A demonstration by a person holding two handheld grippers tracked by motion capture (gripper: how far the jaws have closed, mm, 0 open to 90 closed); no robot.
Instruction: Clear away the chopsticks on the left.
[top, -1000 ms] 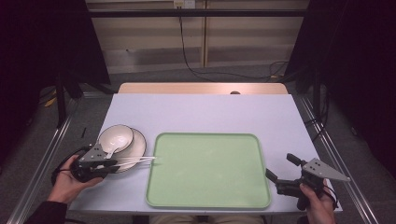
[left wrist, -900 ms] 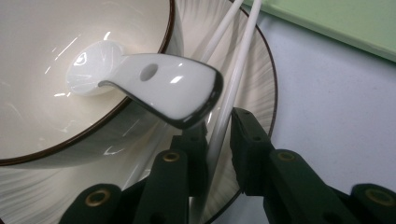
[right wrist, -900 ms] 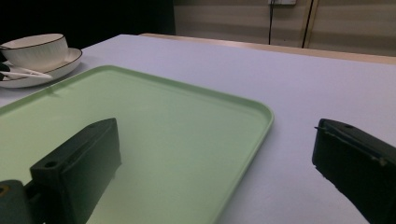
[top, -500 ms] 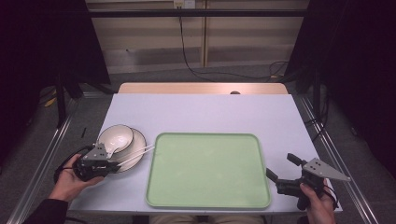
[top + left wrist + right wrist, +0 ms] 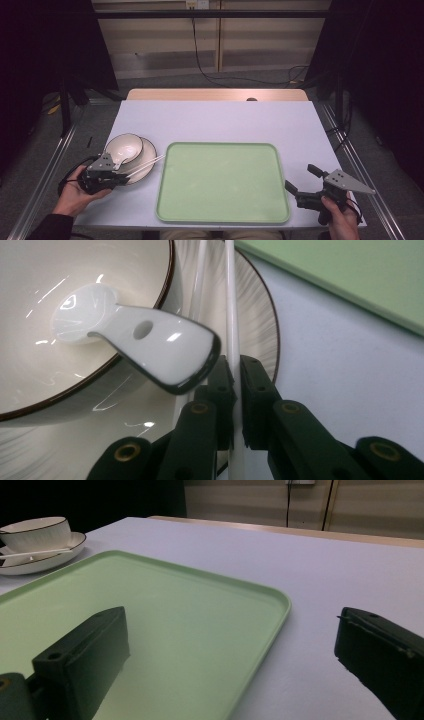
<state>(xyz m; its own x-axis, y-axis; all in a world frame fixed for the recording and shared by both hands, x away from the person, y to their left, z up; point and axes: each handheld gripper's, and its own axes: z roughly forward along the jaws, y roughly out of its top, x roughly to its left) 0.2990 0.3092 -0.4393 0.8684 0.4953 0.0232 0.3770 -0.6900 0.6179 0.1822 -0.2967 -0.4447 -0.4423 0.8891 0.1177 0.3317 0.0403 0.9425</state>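
Spanning the middle of the high view is one pale tabletop point(image 5: 220, 120), and on it lies one green tray point(image 5: 222, 182), bare of load. Left of the tray sits one plate point(image 5: 145, 167) carrying one bowl point(image 5: 122, 147), with one white spoon point(image 5: 145, 340) resting in the bowl, its handle over the rim. Two white chopsticks point(image 5: 147, 164) lie side by side across the plate, their tips pointing toward the tray.

One claw in each hand: the left claw point(image 5: 117, 175) is at the plate's near edge, the right claw point(image 5: 300, 180) at the tray's near right corner, well apart from the dishes.

Against the picture from a second ago, the left claw's jaws have just been closing and are now clamped on one chopstick; the chopsticks, which then reached level toward the tray's edge, now slant across the plate. The right claw has kept its place, its jaws wide apart on nothing.

From the left gripper view comes the grip itself: one chopstick point(image 5: 231, 315) pinched between the pads, the second just beside it and free, plus the hole in the spoon's handle. From the right gripper view the bowl point(image 5: 37, 532) and plate appear side-on beyond the tray's far corner.
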